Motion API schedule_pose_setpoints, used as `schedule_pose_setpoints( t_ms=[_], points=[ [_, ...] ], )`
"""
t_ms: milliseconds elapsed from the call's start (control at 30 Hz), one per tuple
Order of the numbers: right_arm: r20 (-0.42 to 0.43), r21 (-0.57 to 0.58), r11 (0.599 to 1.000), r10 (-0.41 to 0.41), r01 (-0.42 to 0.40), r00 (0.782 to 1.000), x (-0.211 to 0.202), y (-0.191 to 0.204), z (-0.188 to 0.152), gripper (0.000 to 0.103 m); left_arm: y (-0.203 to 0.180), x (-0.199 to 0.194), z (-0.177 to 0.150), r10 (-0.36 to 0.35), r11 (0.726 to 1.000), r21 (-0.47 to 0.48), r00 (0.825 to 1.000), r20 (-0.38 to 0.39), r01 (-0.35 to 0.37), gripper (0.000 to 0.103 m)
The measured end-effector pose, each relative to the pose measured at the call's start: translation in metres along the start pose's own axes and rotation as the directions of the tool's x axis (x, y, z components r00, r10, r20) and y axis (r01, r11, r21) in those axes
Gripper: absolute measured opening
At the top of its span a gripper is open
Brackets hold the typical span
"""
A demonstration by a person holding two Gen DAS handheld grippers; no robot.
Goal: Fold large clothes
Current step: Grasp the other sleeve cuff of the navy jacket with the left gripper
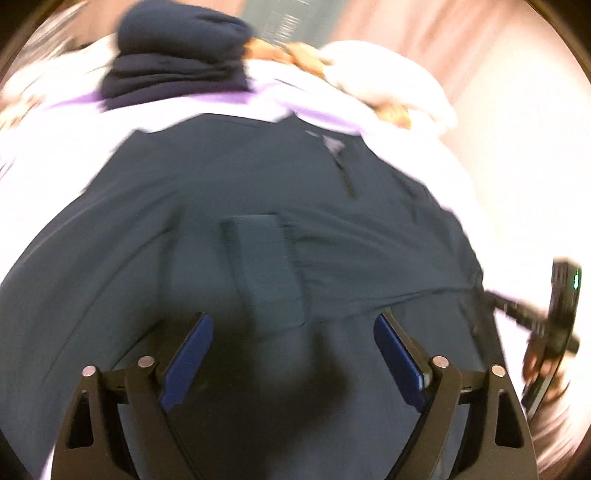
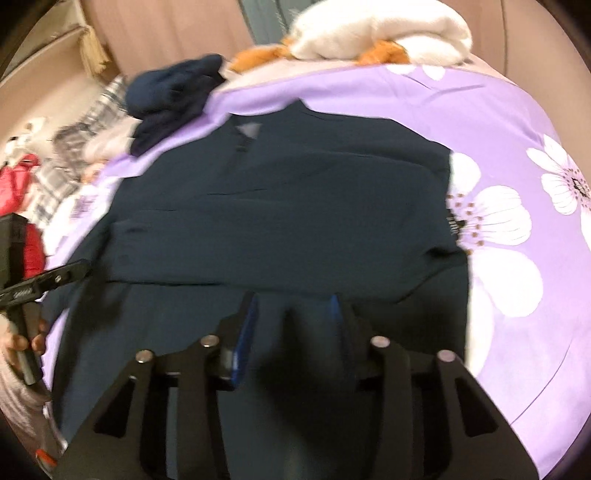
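A large dark navy garment point(image 1: 258, 192) lies spread flat on the purple flowered bedsheet point(image 2: 495, 122), with one sleeve cuff point(image 1: 267, 266) folded onto its middle. My left gripper point(image 1: 293, 350) hovers over the garment's near part, its blue pads wide apart and nothing between them. In the right wrist view the same garment point(image 2: 295, 192) fills the centre. My right gripper point(image 2: 293, 328) stands partly open low over its near hem; a soft ridge of cloth sits between the pads, and they do not press it. Each gripper shows at the edge of the other's view, held by a hand.
A folded dark blue pile point(image 2: 173, 92) sits at the bed's far left. A white blanket point(image 2: 380, 33) on an orange plush point(image 2: 258, 55) lies at the far end. Plaid cloth point(image 2: 74, 147) and a red item point(image 2: 18, 184) lie left of the bed.
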State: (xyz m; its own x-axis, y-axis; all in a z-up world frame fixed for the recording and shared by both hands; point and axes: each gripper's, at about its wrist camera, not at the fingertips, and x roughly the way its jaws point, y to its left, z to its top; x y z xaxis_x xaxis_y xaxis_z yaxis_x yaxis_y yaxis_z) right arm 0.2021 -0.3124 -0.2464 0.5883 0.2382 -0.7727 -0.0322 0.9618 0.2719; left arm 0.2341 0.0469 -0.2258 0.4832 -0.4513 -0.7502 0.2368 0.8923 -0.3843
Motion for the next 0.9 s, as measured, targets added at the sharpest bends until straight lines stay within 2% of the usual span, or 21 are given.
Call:
schedule_pose_setpoints(
  t_ms=[67, 133, 200, 367, 467, 533, 667, 700, 767, 900],
  points=[
    [0.019, 0.009, 0.999, 0.038, -0.038, 0.999, -0.009, 0.015, -0.009, 0.05, 0.024, -0.026, -0.013, 0.001, 0.996, -0.095, 0.999, 0.04, 0.003, 0.099],
    [0.041, 0.033, 0.997, 0.075, -0.076, 0.996, -0.019, 0.022, -0.019, 0.064, 0.045, -0.047, -0.026, 0.018, 0.986, -0.17, 0.998, 0.066, -0.006, 0.099],
    [0.063, 0.068, 0.991, 0.115, -0.119, 0.991, -0.025, 0.031, -0.029, 0.07, 0.069, -0.07, -0.043, 0.055, 0.968, -0.248, 0.995, 0.083, -0.033, 0.099],
    [0.061, 0.172, 0.964, 0.197, -0.205, 0.978, -0.034, 0.044, -0.054, 0.073, 0.113, -0.119, -0.083, 0.129, 0.919, -0.387, 0.983, 0.134, -0.068, 0.1],
    [0.061, 0.208, 0.954, 0.208, -0.216, 0.976, -0.04, 0.051, -0.068, 0.076, 0.14, -0.148, -0.109, 0.158, 0.872, -0.485, 0.973, 0.165, -0.059, 0.1],
    [0.071, 0.228, 0.947, 0.215, -0.226, 0.974, -0.049, 0.057, -0.08, 0.076, 0.16, -0.165, -0.128, 0.159, 0.829, -0.559, 0.966, 0.202, -0.019, 0.1],
    [0.09, 0.288, 0.911, 0.281, -0.295, 0.955, -0.061, 0.063, -0.104, 0.076, 0.192, -0.189, -0.165, 0.128, 0.726, -0.68, 0.951, 0.282, 0.104, 0.1],
    [0.095, 0.305, 0.899, 0.301, -0.315, 0.949, -0.06, 0.066, -0.106, 0.076, 0.202, -0.193, -0.175, 0.122, 0.691, -0.711, 0.947, 0.297, 0.134, 0.1],
    [0.09, 0.315, 0.891, 0.315, -0.327, 0.945, -0.06, 0.074, -0.111, 0.077, 0.211, -0.196, -0.186, 0.113, 0.652, -0.74, 0.944, 0.311, 0.166, 0.1],
    [0.054, 0.29, 0.903, 0.314, -0.316, 0.948, -0.062, 0.092, -0.114, 0.077, 0.224, -0.187, -0.195, 0.039, 0.596, -0.763, 0.94, 0.338, 0.249, 0.1]
  ],
)
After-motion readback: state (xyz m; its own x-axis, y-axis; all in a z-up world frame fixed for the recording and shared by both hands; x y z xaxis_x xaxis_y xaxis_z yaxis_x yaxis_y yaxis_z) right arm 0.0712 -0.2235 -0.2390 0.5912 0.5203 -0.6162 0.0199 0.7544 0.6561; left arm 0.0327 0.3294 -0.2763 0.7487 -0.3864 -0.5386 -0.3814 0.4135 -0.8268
